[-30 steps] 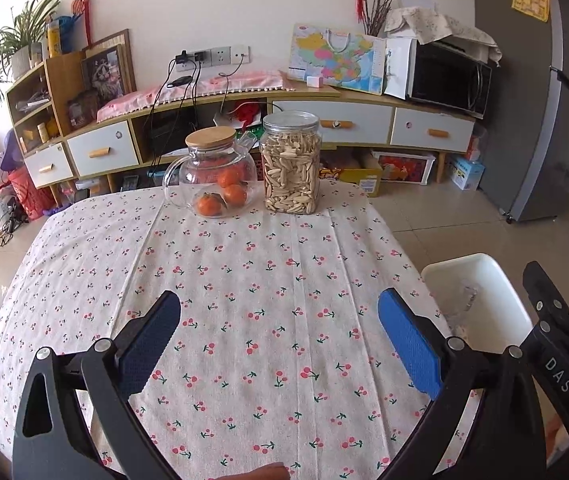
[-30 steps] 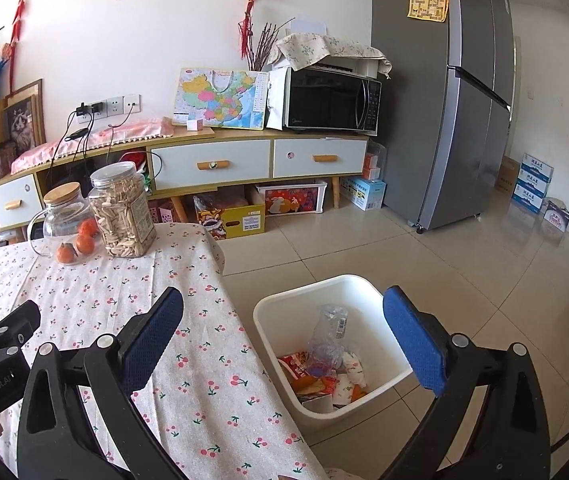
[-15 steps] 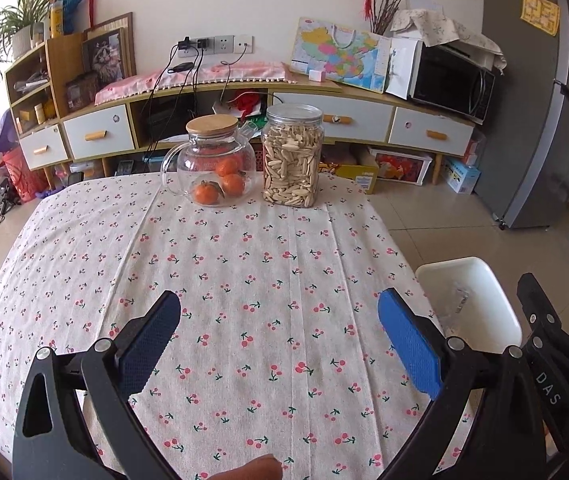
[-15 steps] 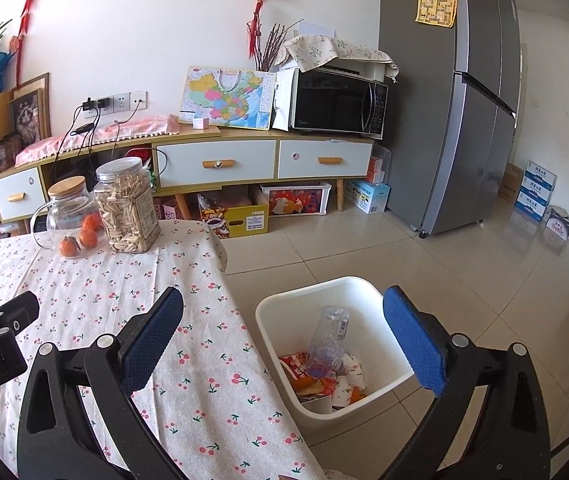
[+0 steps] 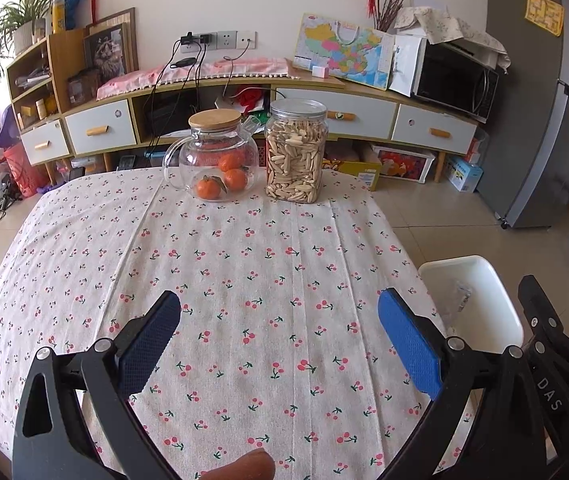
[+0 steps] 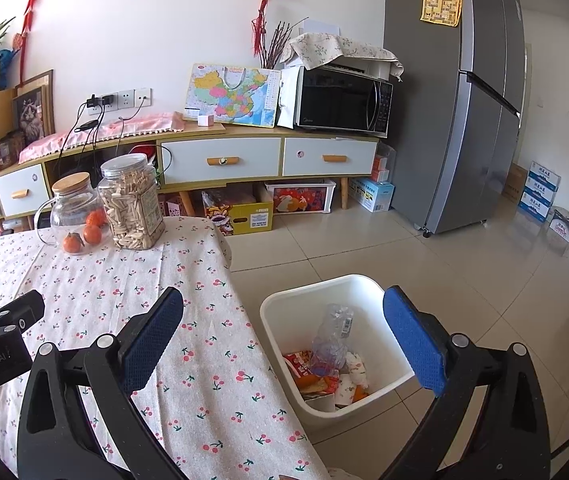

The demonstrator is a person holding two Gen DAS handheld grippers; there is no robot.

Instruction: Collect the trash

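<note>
Trash (image 6: pixel 330 364) is seen piled in the white bin (image 6: pixel 280 320), which stands on the tiled floor just beside the table's right edge; a crumpled clear plastic bottle (image 6: pixel 332 332) is leaned on top of red and orange wrappers and white paper scraps. The right gripper (image 6: pixel 282 340) is held above the gap between table edge and bin, its blue-padded fingers (image 6: pixel 412 344) spread wide with nothing between them. The left gripper (image 5: pixel 278 340) is held over the near part of the table, its jaws likewise released and empty, and only bare cloth is framed between its pads (image 5: pixel 148 340). A fingertip (image 5: pixel 244 468) is visible at the bottom edge of the left view. The table is covered by a cherry-print cloth (image 5: pixel 244 280). In the left view the bin (image 5: pixel 480 280) is partly seen past the table's right side, behind the right gripper's black frame. At the far end of the table a glass pitcher (image 5: pixel 214 160) with a wooden lid is set, three oranges (image 5: pixel 222 182) inside it, and just to its right a clear jar (image 5: pixel 296 152) filled with pale seeds is placed. Beyond the table a low sideboard (image 6: pixel 244 160) with white drawers is lined along the wall, with a map board (image 6: pixel 232 96) and a microwave (image 6: pixel 340 100) on top. A grey fridge (image 6: pixel 456 100) is stood at the far right.
</note>
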